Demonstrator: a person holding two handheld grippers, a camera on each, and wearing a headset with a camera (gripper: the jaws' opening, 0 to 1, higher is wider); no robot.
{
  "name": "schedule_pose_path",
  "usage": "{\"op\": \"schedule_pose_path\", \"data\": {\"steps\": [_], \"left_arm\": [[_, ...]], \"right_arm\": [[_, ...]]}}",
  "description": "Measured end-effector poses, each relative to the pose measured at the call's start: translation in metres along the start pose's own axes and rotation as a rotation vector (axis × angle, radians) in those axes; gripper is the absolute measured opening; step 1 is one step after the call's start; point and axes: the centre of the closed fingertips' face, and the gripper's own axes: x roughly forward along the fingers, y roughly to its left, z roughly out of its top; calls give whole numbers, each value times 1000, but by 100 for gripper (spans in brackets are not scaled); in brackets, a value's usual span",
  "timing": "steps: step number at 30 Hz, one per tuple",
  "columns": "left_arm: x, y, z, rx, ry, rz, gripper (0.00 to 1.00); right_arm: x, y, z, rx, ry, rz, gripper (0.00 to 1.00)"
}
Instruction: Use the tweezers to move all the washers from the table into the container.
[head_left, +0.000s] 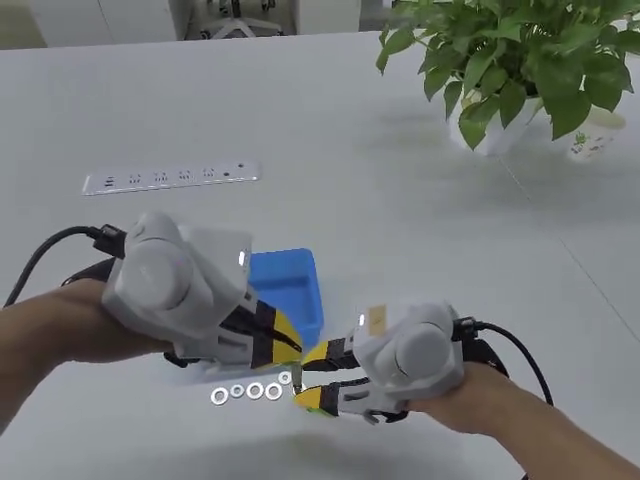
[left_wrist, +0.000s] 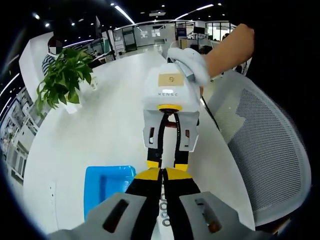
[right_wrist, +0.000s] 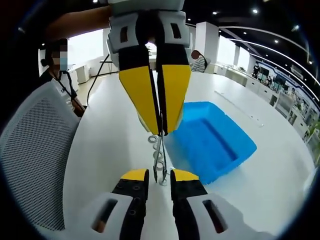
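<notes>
Several metal washers (head_left: 255, 391) lie in a short row on the white table, just in front of the blue container (head_left: 300, 275). My left gripper (head_left: 292, 345) comes in from the left and is shut on thin metal tweezers (right_wrist: 159, 160). My right gripper (head_left: 308, 378) faces it from the right with its jaws open. In the right gripper view, the tweezers run down from the left gripper (right_wrist: 161, 131) into the gap of the right gripper (right_wrist: 159, 174), and neither jaw touches them. The washers (right_wrist: 152, 139) lie under the tweezers, beside the container (right_wrist: 220, 145).
A white power strip (head_left: 170, 180) lies at the back left of the table. A potted plant (head_left: 510, 70) stands at the back right. A grey mesh chair (left_wrist: 260, 150) sits by the table's near edge. Cables trail from both grippers.
</notes>
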Motion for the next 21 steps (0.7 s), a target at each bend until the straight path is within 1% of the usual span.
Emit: {"op": "schedule_pose_path", "data": {"steps": [4, 6, 14, 21], "left_arm": [[0, 0, 0, 0, 1, -1, 5], [0, -1, 0, -3, -1, -2, 5], [0, -1, 0, -13, -6, -2, 5], [0, -1, 0, -11, -7, 6, 5]], "right_arm": [[2, 0, 1, 1, 0, 2, 16], [3, 0, 2, -2, 2, 2, 13], [4, 1, 0, -2, 21, 4, 11], [4, 1, 0, 11, 16, -4, 10]]}}
